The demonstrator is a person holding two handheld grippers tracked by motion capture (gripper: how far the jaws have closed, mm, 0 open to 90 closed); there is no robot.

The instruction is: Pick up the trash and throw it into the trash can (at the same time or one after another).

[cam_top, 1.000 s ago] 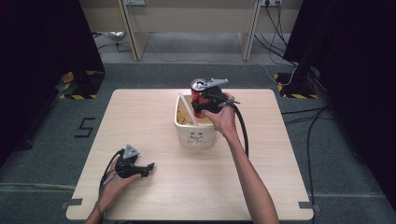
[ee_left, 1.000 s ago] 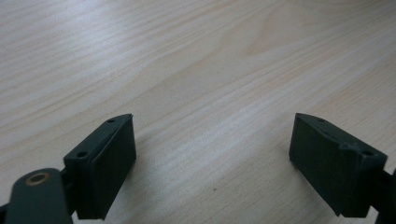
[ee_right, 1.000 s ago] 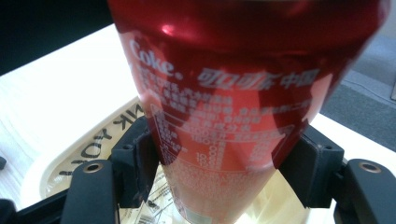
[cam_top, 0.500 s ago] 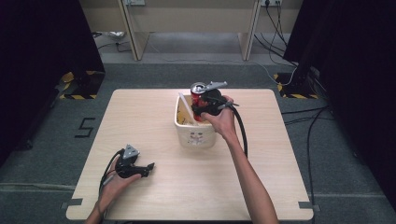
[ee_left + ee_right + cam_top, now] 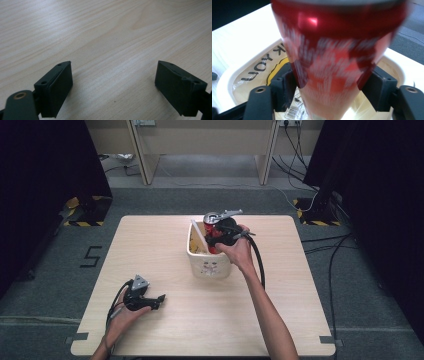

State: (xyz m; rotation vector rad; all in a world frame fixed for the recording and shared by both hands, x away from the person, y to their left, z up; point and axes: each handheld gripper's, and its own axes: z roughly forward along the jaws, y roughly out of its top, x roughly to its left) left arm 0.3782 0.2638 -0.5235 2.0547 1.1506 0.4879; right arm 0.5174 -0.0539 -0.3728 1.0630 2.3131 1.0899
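A red drink can [image 5: 214, 218] stands upright in a white tub [image 5: 210, 266] at the table's middle, its silver top above the rim. My right gripper [image 5: 218, 237] reaches into the tub from the right with the can [image 5: 332, 60] between its jaws. The jaws have just been opening, and the can looks blurred between the pads [image 5: 283, 90], loose rather than pinched. My left gripper [image 5: 159, 298] lies on the table near the front left, open [image 5: 113, 85] over bare wood with nothing between its fingers.
A printed yellow and white packet [image 5: 265, 68] lies in the tub under the can. The wooden table [image 5: 150, 245] has free room all around the tub. Table legs and cables lie on the floor beyond the far edge.
My right hand and the can have sunk slightly into the tub. The left hand has stayed where it was.
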